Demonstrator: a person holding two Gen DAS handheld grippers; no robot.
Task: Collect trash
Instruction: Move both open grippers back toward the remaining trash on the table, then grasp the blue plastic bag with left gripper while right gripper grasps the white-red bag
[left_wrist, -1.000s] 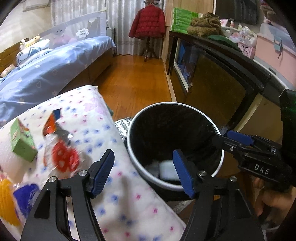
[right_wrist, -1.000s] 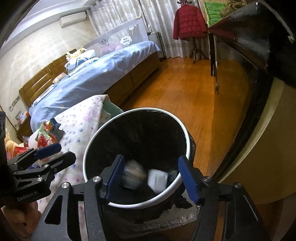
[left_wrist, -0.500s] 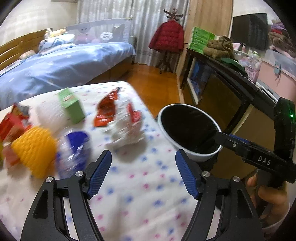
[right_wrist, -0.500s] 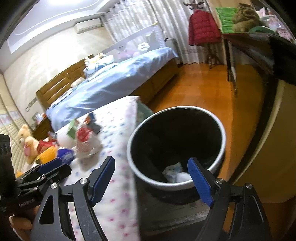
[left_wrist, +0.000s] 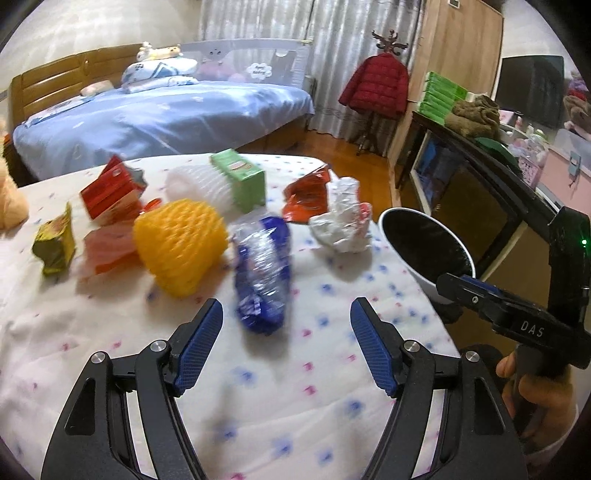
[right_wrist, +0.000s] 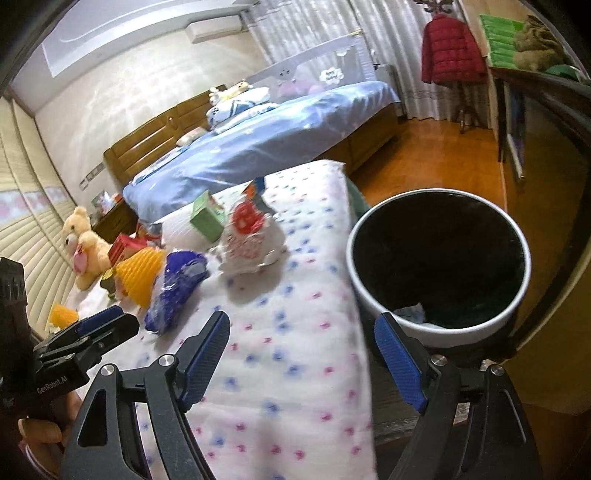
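Note:
Trash lies on a white dotted cloth: a blue crumpled wrapper, a yellow foam net, a white crumpled wrapper, a red wrapper, a green box and a red carton. My left gripper is open and empty, just short of the blue wrapper. My right gripper is open and empty, between the cloth and the white-rimmed black bin. The blue wrapper and the white wrapper lie to its left. Pale scraps lie in the bin.
The bin stands off the cloth's right edge, against a dark cabinet. A blue bed lies beyond, across a wooden floor. Teddy bears sit at the cloth's far left. A yellow-green wrapper lies left of the red carton.
Both grippers swung left, from over the bin to above the cloth with the trash. The right jaws spread wider. Scraps seen blurred above the bin's opening now lie inside it.

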